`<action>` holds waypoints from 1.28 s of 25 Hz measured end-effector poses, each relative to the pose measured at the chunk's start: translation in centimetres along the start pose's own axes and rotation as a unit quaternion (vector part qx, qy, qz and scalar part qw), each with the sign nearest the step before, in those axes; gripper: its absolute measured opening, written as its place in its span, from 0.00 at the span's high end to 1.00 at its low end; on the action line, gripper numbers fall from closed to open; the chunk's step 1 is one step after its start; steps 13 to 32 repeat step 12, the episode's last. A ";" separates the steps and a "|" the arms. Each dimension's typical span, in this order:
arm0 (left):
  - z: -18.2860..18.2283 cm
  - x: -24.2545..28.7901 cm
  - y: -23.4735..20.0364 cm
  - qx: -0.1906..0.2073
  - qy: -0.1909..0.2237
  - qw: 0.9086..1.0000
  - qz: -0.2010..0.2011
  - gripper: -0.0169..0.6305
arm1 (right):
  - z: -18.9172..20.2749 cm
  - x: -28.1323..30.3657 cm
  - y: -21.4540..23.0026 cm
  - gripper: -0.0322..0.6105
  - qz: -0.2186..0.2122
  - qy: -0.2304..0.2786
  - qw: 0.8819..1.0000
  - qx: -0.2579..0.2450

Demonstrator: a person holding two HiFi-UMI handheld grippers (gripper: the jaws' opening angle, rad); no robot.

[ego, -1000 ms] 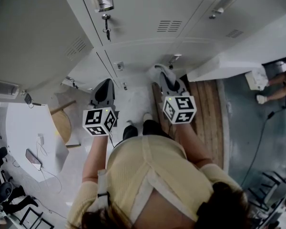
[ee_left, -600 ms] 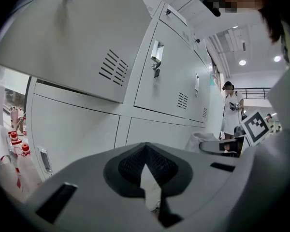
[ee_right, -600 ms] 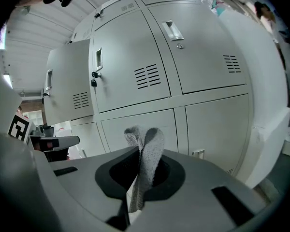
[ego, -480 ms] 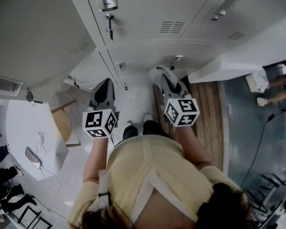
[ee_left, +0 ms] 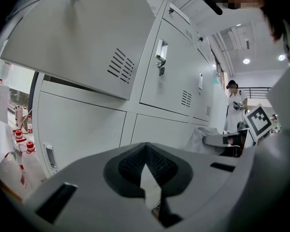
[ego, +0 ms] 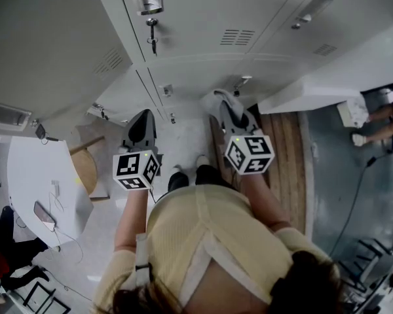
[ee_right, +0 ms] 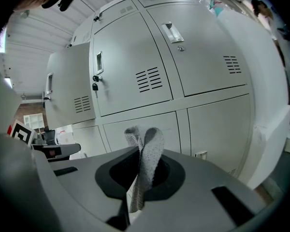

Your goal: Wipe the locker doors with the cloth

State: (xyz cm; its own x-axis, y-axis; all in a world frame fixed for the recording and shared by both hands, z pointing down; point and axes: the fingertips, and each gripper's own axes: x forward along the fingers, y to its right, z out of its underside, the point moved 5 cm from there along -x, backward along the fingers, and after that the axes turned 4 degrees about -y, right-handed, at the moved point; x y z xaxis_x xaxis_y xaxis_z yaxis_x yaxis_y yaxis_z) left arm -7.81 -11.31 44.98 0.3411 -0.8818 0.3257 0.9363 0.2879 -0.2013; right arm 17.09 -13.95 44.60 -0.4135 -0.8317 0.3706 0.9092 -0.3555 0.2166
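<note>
Grey locker doors (ego: 203,18) fill the top of the head view, with a lower row (ego: 196,77) just ahead of both grippers. My right gripper (ego: 228,112) is shut on a grey cloth (ego: 216,97), which sticks out past its tips close to a lower door. In the right gripper view the cloth (ee_right: 150,146) stands folded between the jaws of the right gripper (ee_right: 141,158), in front of a lower door (ee_right: 150,122). My left gripper (ego: 143,118) is held beside it, shut and holding nothing. Ahead of the left gripper (ee_left: 146,148) are lower doors (ee_left: 82,124) and an open upper door (ee_left: 82,37).
A white table (ego: 26,175) with a phone (ego: 44,216) and a round wooden stool (ego: 85,169) stand at the left. A white ledge (ego: 314,84) juts out at the right above wooden flooring (ego: 285,149). Another person (ego: 376,113) stands far right. Keys hang from a lock (ego: 150,34).
Almost nothing has changed. The right gripper with the cloth has drifted slightly back toward the body. The left gripper has stayed where it was.
</note>
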 end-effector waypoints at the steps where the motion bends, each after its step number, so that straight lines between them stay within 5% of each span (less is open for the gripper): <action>1: 0.0 0.0 0.0 0.000 0.000 1.000 0.000 1.00 | 0.0 0.0 0.0 0.94 0.000 0.000 1.000 0.000; 32: 0.0 -0.2 -0.1 -0.005 0.010 1.000 -0.003 1.00 | -0.4 -0.2 0.1 0.94 0.002 0.002 1.000 -0.005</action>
